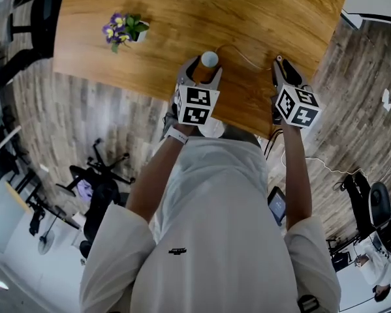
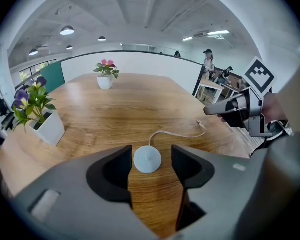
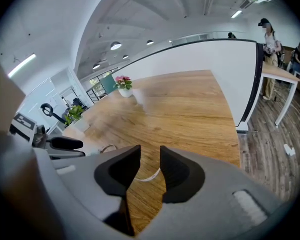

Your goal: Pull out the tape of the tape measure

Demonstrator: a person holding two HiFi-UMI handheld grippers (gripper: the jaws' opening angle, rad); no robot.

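A round white tape measure [image 1: 209, 59] lies on the wooden table [image 1: 182, 12] near its front edge. In the left gripper view it [image 2: 147, 159] sits between the jaws of my left gripper [image 2: 151, 156] with a gap on each side, so that gripper is open. A short length of pale tape [image 2: 177, 132] curves away to the right and ends loose on the wood. My right gripper [image 1: 278, 62] hovers over that end. In the right gripper view its jaws [image 3: 150, 159] stand apart, and the tape [image 3: 151, 175] lies on the table between them, not pinched.
A white pot of purple flowers [image 1: 123, 30] stands at the table's left. A second pot with pink flowers [image 2: 105, 76] is at the far end. The table's front edge runs right by my grippers. Office chairs [image 1: 100, 175] stand on the floor; people stand beyond the white partition [image 3: 215, 74].
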